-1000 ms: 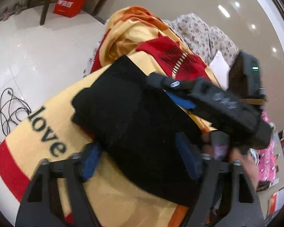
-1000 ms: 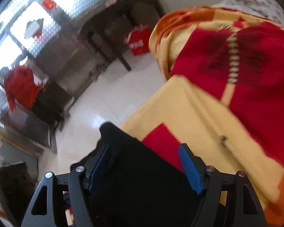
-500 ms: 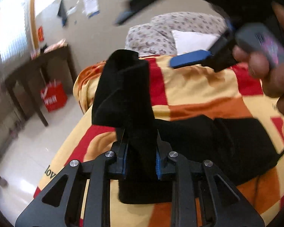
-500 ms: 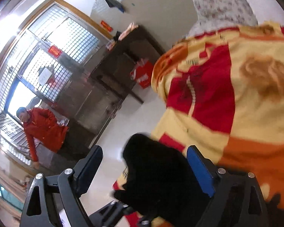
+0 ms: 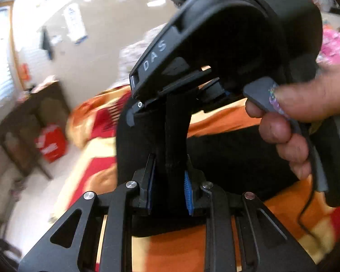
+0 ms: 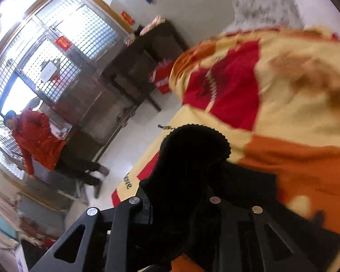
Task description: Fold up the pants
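The black pants (image 5: 226,156) lie on a yellow, red and orange blanket (image 5: 215,247). My left gripper (image 5: 168,188) is shut on a raised fold of the pants, which stands up between its blue pads. The right gripper's body (image 5: 206,36) fills the top of the left wrist view, close above that fold, with a hand on its trigger. In the right wrist view the right gripper (image 6: 180,206) is shut on a bunched edge of the pants (image 6: 192,154), lifted over the blanket (image 6: 294,86); its pads are hidden by cloth.
The blanket covers a bed with floral pillows (image 6: 260,0) at the far end. A dark wooden table (image 6: 145,52) and a red bag (image 6: 162,79) stand on the pale floor beside the bed. A person in red (image 6: 34,140) is by the glass door.
The right gripper was open around the pants' edge and has closed on it. Both grippers have lifted the cloth and come close together. The left gripper stays shut.
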A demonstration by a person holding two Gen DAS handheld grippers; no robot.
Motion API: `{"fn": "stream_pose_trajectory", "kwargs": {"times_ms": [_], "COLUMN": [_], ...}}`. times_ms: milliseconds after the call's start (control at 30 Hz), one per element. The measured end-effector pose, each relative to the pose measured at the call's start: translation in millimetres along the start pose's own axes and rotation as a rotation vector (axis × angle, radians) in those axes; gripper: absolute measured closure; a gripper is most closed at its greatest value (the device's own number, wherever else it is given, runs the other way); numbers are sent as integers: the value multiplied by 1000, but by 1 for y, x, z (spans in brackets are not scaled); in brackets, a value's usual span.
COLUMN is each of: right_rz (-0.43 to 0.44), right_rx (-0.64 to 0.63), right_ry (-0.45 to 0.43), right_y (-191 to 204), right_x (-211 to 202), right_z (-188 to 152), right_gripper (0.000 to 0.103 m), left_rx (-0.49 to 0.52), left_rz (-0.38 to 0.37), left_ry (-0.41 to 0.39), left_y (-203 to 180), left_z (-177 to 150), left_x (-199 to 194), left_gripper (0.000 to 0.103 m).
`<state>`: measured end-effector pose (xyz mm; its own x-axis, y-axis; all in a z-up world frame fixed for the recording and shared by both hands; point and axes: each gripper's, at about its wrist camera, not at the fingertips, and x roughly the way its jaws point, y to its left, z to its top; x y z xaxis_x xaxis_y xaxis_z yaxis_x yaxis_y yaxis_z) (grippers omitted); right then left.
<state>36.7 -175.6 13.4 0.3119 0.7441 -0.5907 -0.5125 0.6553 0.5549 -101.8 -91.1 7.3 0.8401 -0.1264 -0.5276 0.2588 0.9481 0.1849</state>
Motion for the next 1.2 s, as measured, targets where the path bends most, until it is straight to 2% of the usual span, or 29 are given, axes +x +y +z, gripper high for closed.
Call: {"fn": "stream_pose_trajectory", "kwargs": {"times_ms": [100, 200, 233, 267, 333, 367, 400, 533, 633, 700, 767, 800, 900, 967, 1033, 1200], "right_rz": [-88, -185, -211, -242, -299, -321, -366, -465, -420, -391, -386, -410, -557, -581, -579, -583], "right_rx": [-1, 70, 107, 135, 169, 198, 215, 192, 133, 74, 26, 16, -7, -24, -12, -43], "right_ry": [-64, -85, -84, -78, -64, -58, -65, -157, -213, -195, -126, -93, -8, -55, -35, -47], "right_y": [-11, -44, -58, -71, -89, -97, -101, -89, -63, -45, -38, -40, -65, -76, -80, -51], "right_x": [-51, -85, -89, -90, -84, -82, -87, -125, -132, -123, -100, -88, -43, -36, -35, -68], "right_z": [-19, -48, -57, -64, -75, -78, -81, -83, -73, -71, -72, -73, -72, -66, -59, -68], "right_gripper": [80, 81, 81, 80, 75, 62, 56, 56, 56, 56, 56, 56, 56, 56, 56, 55], "left_rx": [-12, -13, -26, -40, -41, -39, -47, -93, -112, -125, -123, -123, -111, -116, -118, -150], "left_rz": [-201, -386, -443, -460, -402, -360, -325, -208, -206, -219, -213, -198, -163, -131, -119, -134], "left_ry": [14, 81, 111, 128, 149, 156, 158, 188, 213, 249, 279, 287, 308, 297, 299, 303], "left_y": [-14, -15, -11, -4, 12, 20, 30, 58, 52, 43, 35, 32, 23, 20, 18, 22], "left_z": [13, 15, 14, 12, 10, 11, 12, 23, 20, 22, 22, 22, 26, 28, 30, 26], "left_x": [-9, -13, -12, -12, -9, -7, -4, 12, 26, 50, 63, 72, 97, 105, 107, 103], "left_gripper": [82, 81, 81, 81, 81, 81, 81, 81, 81, 81, 80, 74, 67, 65, 65, 65]}}
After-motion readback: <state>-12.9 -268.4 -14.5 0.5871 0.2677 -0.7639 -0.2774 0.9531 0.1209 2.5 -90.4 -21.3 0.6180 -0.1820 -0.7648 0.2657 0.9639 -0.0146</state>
